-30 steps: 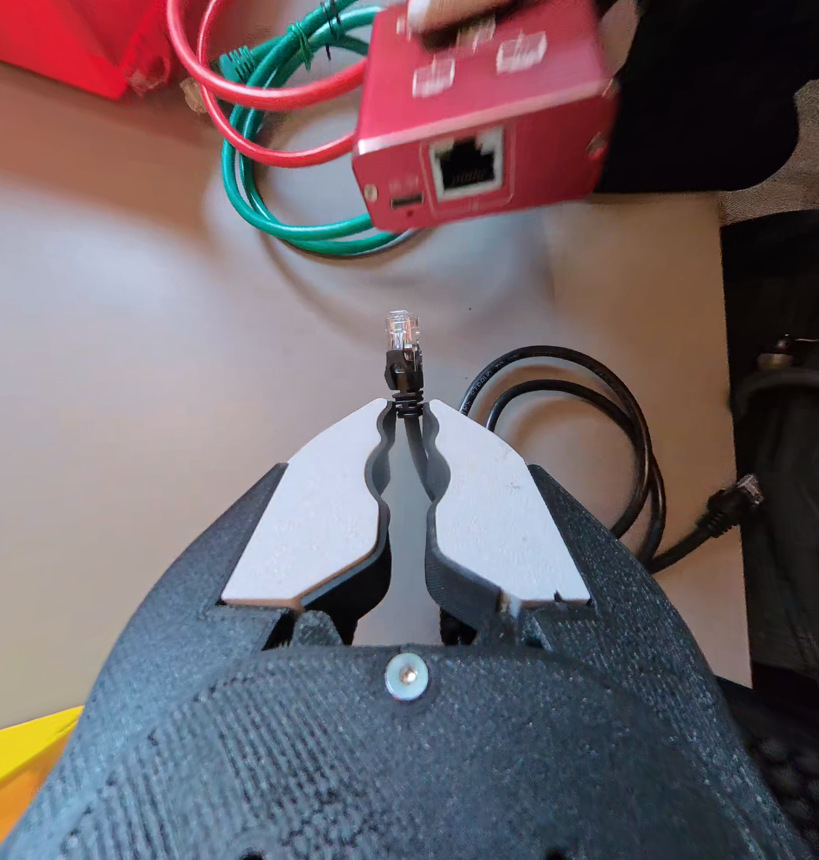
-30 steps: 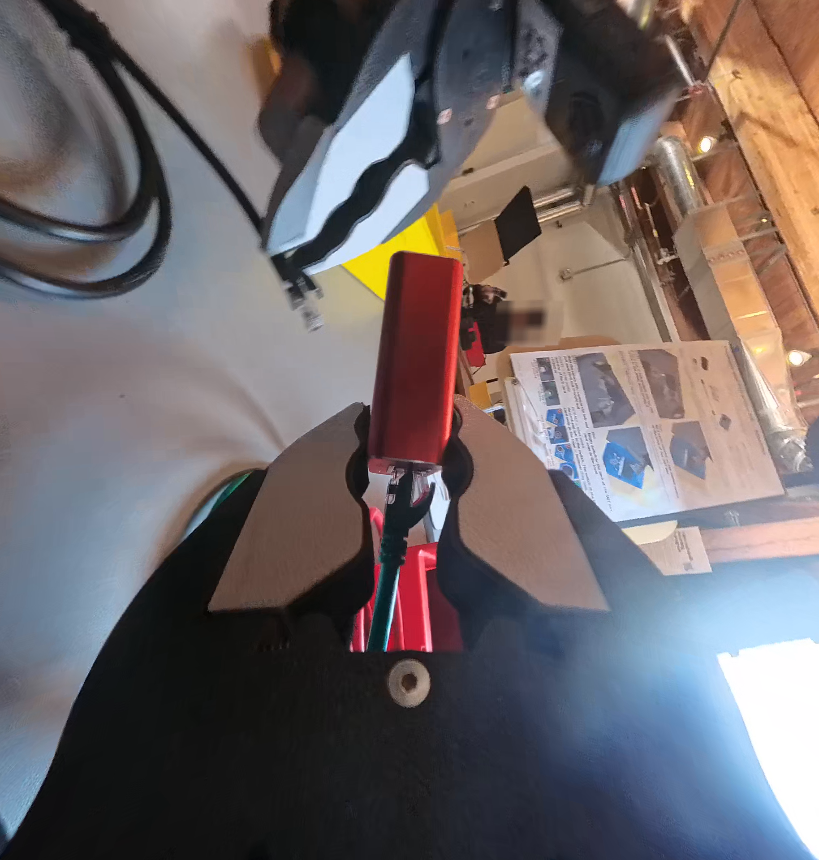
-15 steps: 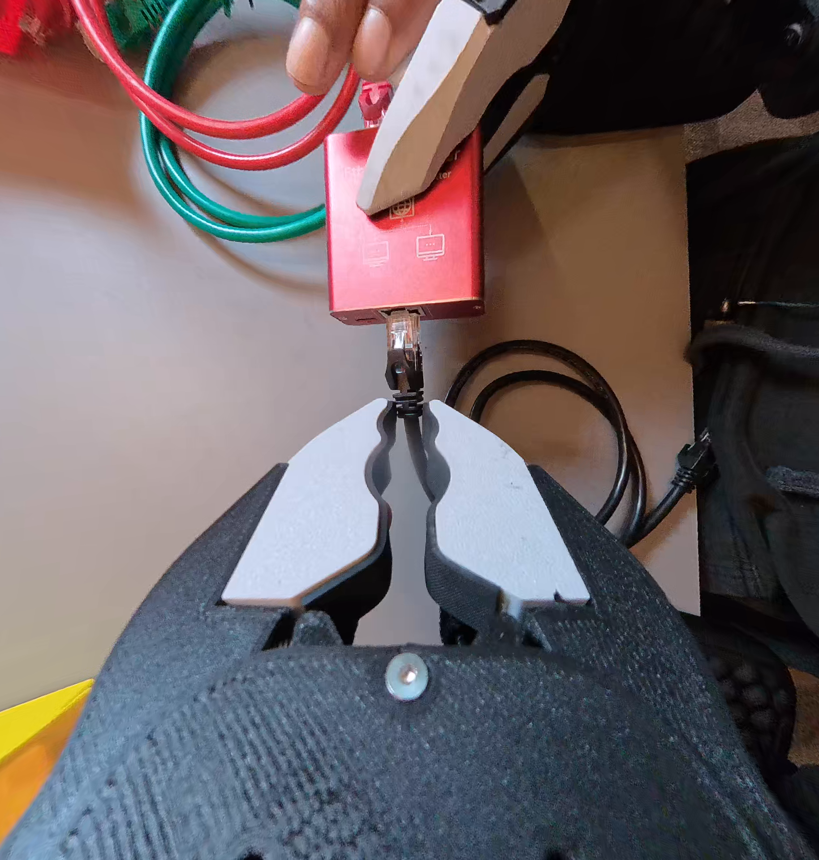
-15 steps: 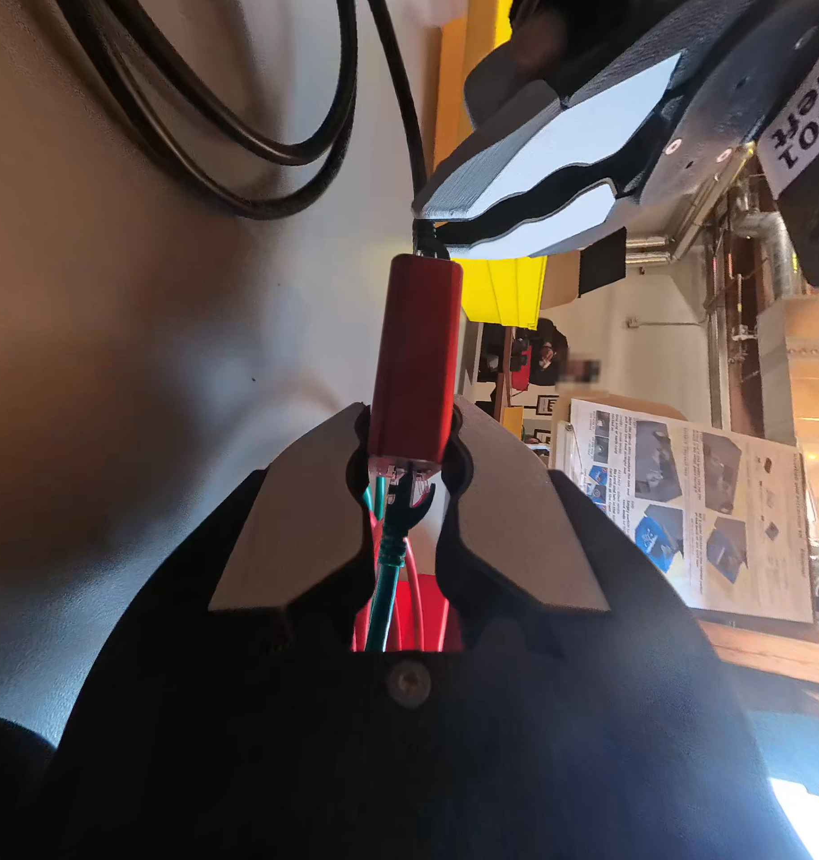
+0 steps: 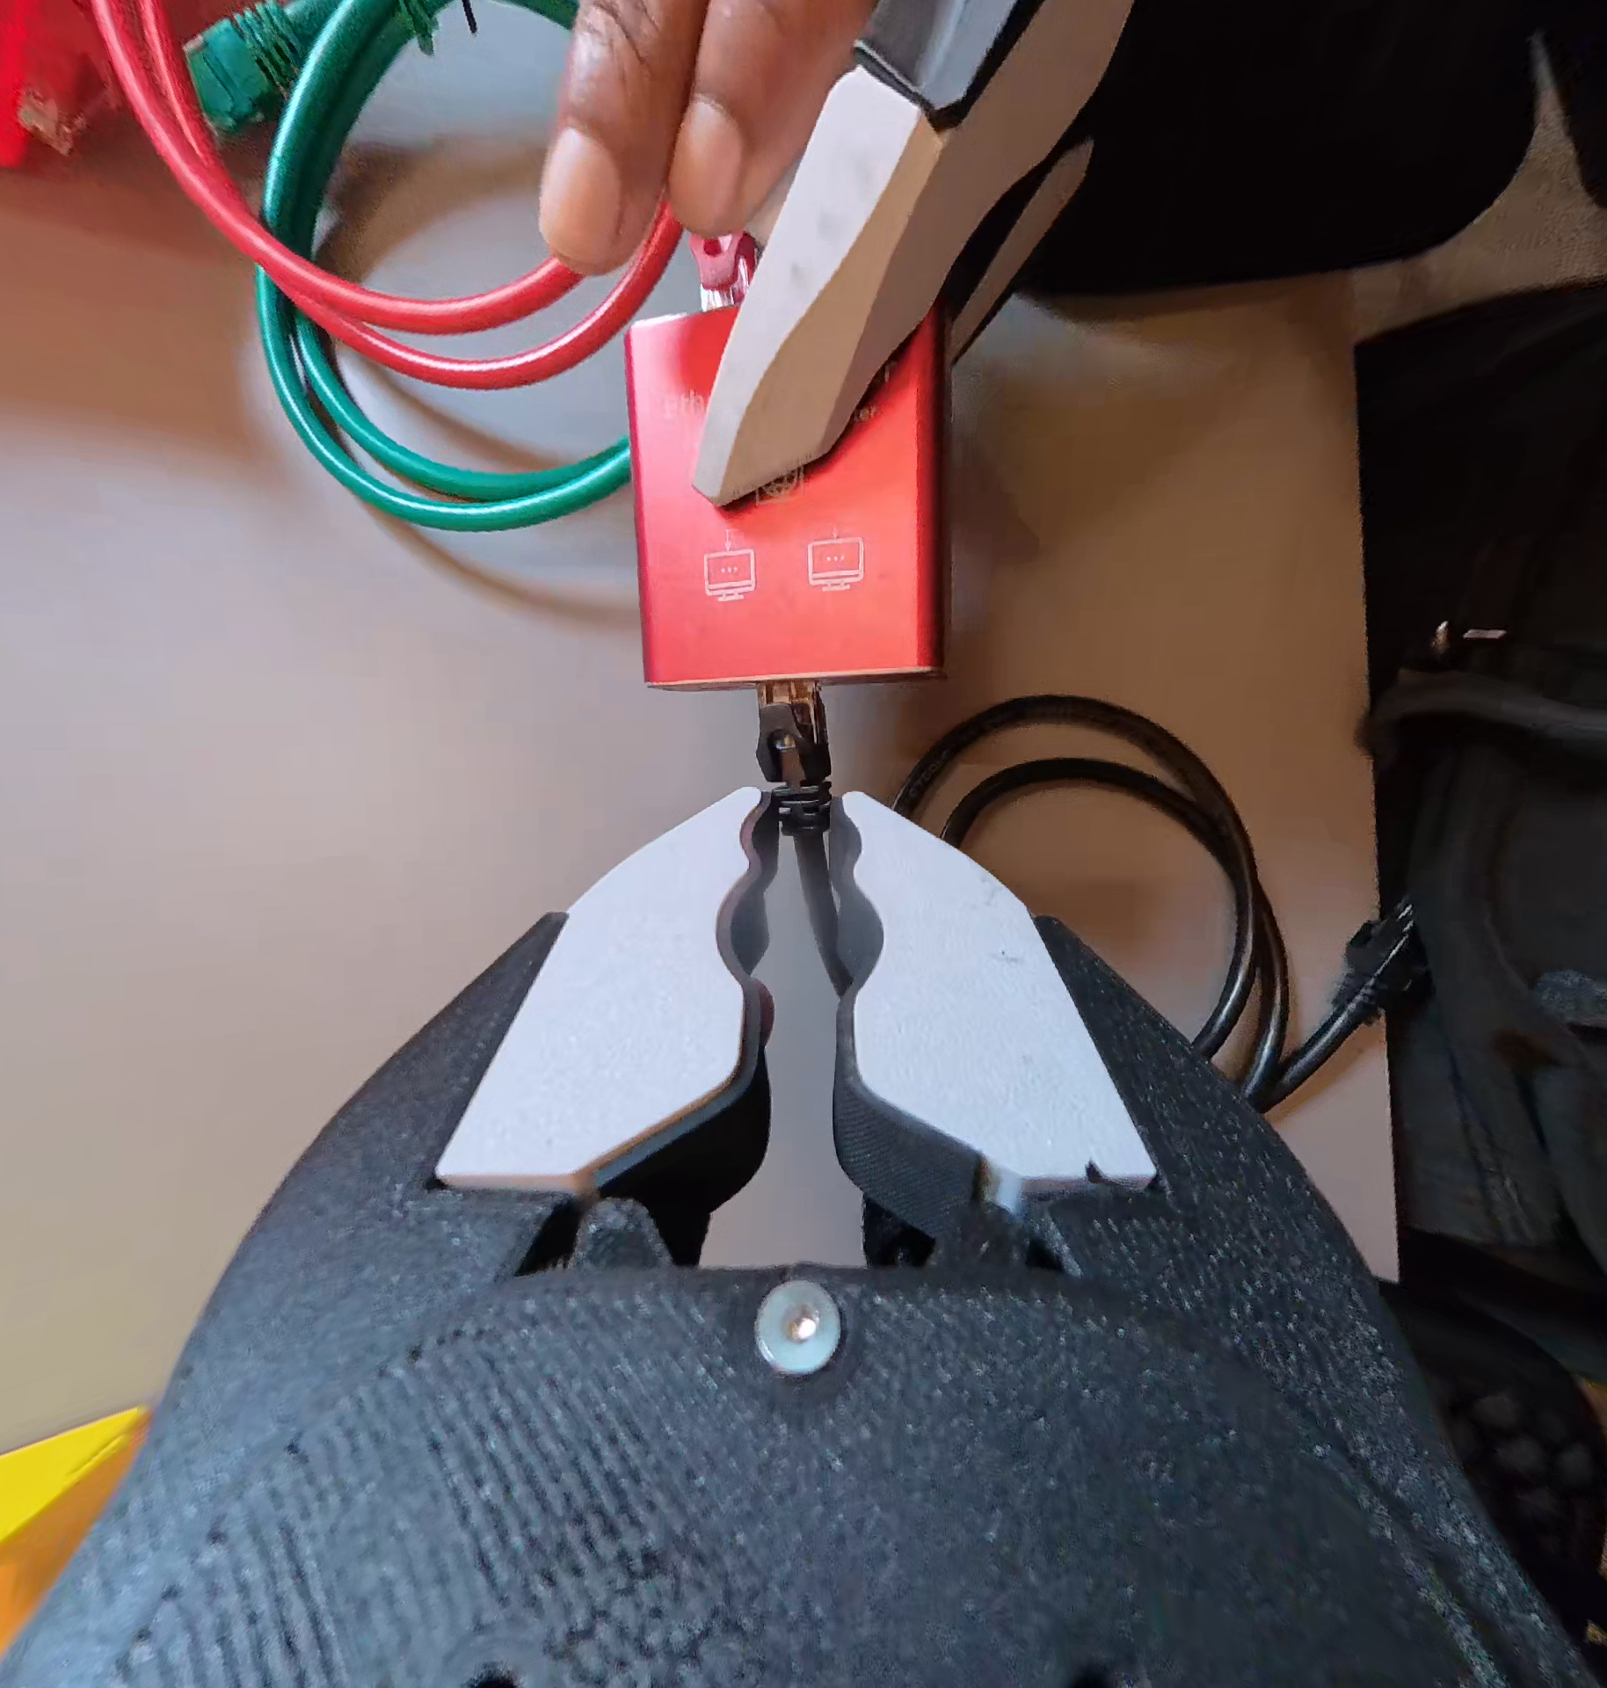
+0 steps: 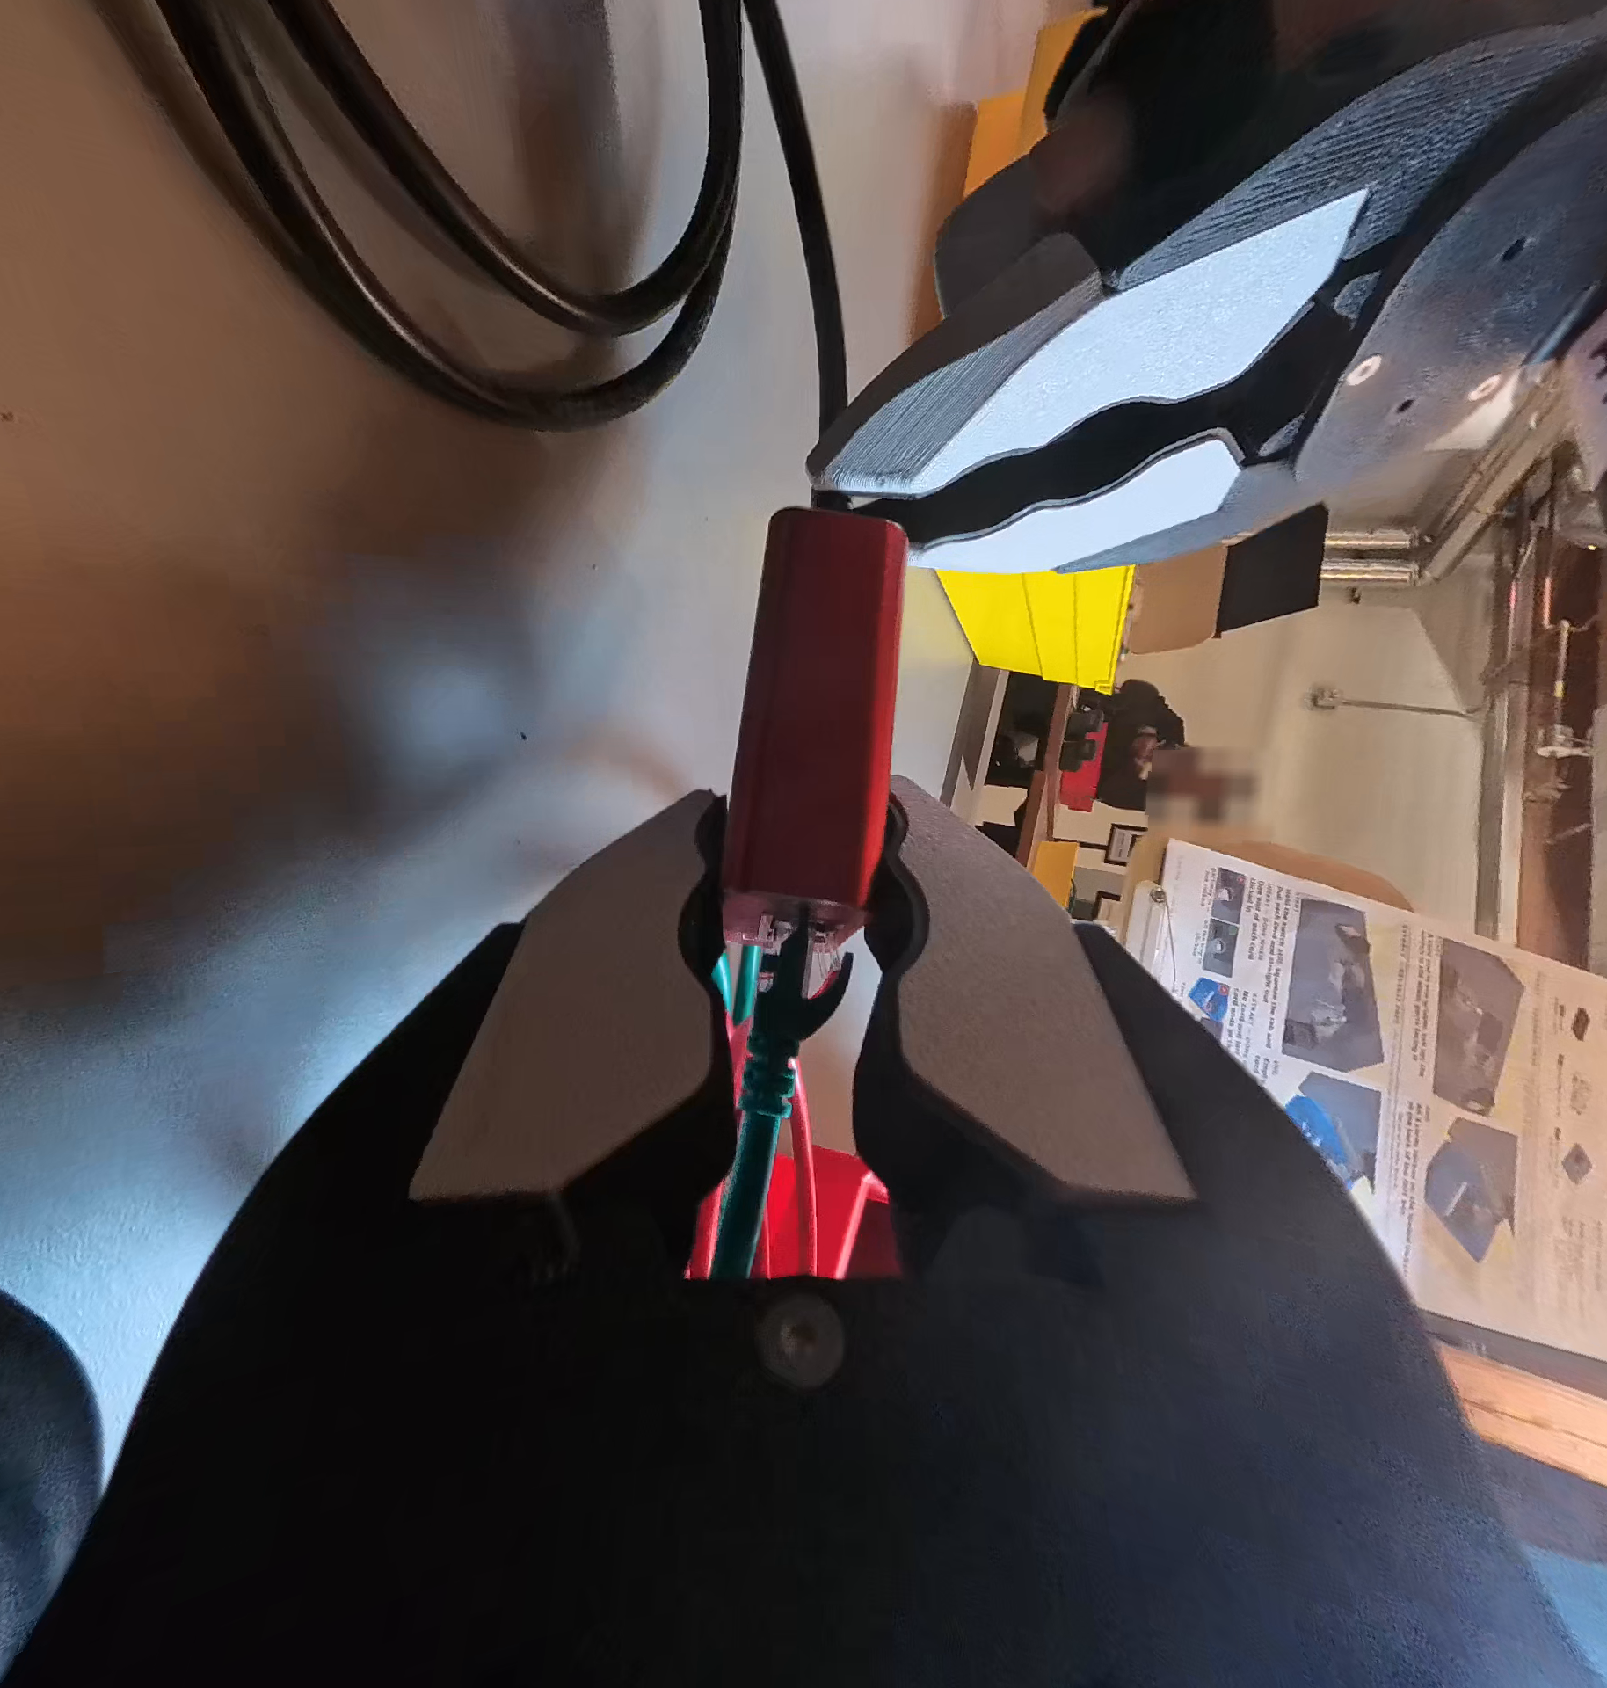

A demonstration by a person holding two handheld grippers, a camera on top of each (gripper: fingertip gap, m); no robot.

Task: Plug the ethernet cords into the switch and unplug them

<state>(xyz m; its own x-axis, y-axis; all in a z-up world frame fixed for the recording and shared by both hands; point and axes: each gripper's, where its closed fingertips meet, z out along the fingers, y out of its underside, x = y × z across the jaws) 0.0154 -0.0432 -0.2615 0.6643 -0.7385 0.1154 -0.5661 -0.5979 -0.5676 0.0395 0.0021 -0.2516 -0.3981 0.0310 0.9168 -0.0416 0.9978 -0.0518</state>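
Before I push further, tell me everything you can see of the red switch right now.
The red switch is a small flat box with a metallic-looking finish and pale icons on its broad face. The right gripper clamps it by its two broad faces and holds it above the table. The black cord's plug, held by the left gripper, sits in its near-end port. Red and green plugs sit in the far end.

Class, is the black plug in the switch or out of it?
In: the black plug's clear tip has entered the port on the switch's near edge. Fully seated: cannot tell.
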